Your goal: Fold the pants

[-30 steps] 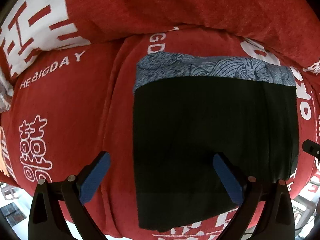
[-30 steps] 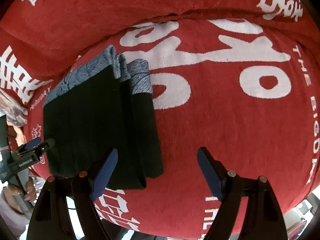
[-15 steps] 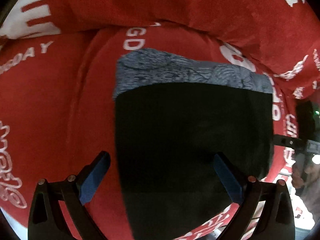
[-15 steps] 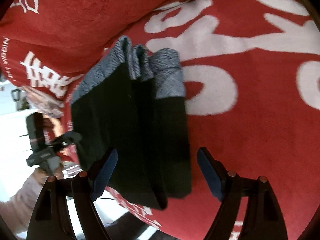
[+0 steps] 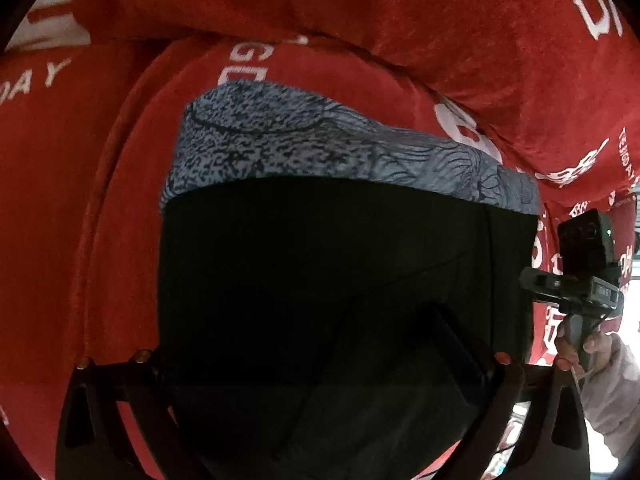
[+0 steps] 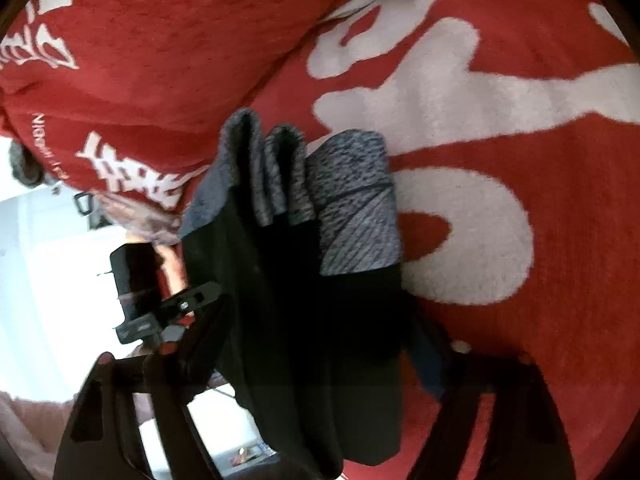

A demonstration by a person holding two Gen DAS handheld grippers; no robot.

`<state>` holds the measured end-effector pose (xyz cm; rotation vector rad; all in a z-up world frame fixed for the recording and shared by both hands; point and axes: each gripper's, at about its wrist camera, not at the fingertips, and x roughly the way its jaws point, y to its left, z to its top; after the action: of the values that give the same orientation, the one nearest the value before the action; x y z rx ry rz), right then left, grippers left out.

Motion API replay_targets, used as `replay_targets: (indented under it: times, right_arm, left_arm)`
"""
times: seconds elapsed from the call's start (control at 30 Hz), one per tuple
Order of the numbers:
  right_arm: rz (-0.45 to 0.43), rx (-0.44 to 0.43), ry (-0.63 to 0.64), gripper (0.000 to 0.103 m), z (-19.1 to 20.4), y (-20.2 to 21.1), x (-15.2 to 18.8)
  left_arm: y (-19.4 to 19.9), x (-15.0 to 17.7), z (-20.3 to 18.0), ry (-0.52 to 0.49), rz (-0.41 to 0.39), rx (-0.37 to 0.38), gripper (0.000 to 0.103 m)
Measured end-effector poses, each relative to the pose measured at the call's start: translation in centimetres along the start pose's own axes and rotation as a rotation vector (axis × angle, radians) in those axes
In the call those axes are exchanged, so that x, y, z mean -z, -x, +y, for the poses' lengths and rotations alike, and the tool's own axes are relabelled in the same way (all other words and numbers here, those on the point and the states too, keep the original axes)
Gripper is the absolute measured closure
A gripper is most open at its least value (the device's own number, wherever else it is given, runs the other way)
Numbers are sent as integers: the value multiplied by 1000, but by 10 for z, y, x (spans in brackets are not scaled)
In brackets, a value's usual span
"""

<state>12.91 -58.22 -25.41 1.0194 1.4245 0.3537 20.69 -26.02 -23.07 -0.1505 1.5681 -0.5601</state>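
We see the folded pants [image 5: 340,280] on the red blanket [image 5: 100,200] (white lettering); the left gripper [image 5: 308,364] and right gripper [image 6: 316,344] straddle them, jaws closing, contact unclear.

One pair of folded black pants [image 5: 320,280] with one grey patterned waistband [image 5: 320,148]. One red blanket [image 5: 440,20] beneath. Two grippers: left gripper [image 5: 316,364], right gripper [image 6: 316,344].
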Motion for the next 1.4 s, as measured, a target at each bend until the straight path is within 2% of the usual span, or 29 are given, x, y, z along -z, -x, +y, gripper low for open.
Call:
replay_targets:
  times: [0.07,0.17,0.23,0.33,0.43,0.57,0.63,0.7,0.73,0.8,0.9,0.97,1.0,1.03,1.1,1.2,1.33,1.4]
  right_arm:
    - [-5,-7,-2,44,1,5,3]
    - [-20,-24,8,53,14,6,6]
    - [-27,-59,5,57,19,13,9]
    - [-31,-100,13,58,27,22,17]
    - [-31,-124,8,58,38,25,29]
    - [-12,-142,-18,58,45,23,57]
    - [7,-118,-28,58,43,17,72]
    - [21,-51,-48,58,38,5,82]
    - [9,-2,-66,55,35,3,85]
    - [-16,34,-83,54,36,6,83]
    - [-68,137,-50,54,48,22,81]
    - [-104,197,-13,62,61,30,79]
    - [-134,190,8,79,71,37,77]
    - [-154,175,13,86,75,43,72]
    - [-192,149,47,86,90,50,69]
    - [-178,163,128,86,114,33,61]
    - [-108,300,117,89,106,-2,56]
    - [-120,291,71,89,92,-1,61]
  left_arm:
    - [5,1,-6,-11,-13,-6,17]
    - [19,4,-11,-15,-40,-3,27]
    - [28,7,-12,-13,-48,12,29]
    - [42,14,-17,-27,-51,32,29]
    - [53,24,-25,-52,-49,21,29]
    - [65,41,-16,-47,-30,11,29]
    - [60,47,-8,-31,-10,-15,29]
    - [52,52,1,-31,-8,-96,29]
    - [53,52,4,-29,-21,-122,28]
    - [65,50,14,-1,-50,-149,28]
    - [85,42,12,2,-113,-204,28]
    - [99,38,9,-3,-148,-201,28]
    - [109,33,4,-16,-171,-185,28]
    - [112,29,-2,-34,-184,-166,28]
    - [112,21,-15,-86,-187,-125,28]
    - [95,20,-28,-135,-158,-134,28]
    - [56,22,-25,-119,-114,-276,28]
    - [57,26,-23,-106,-117,-286,28]
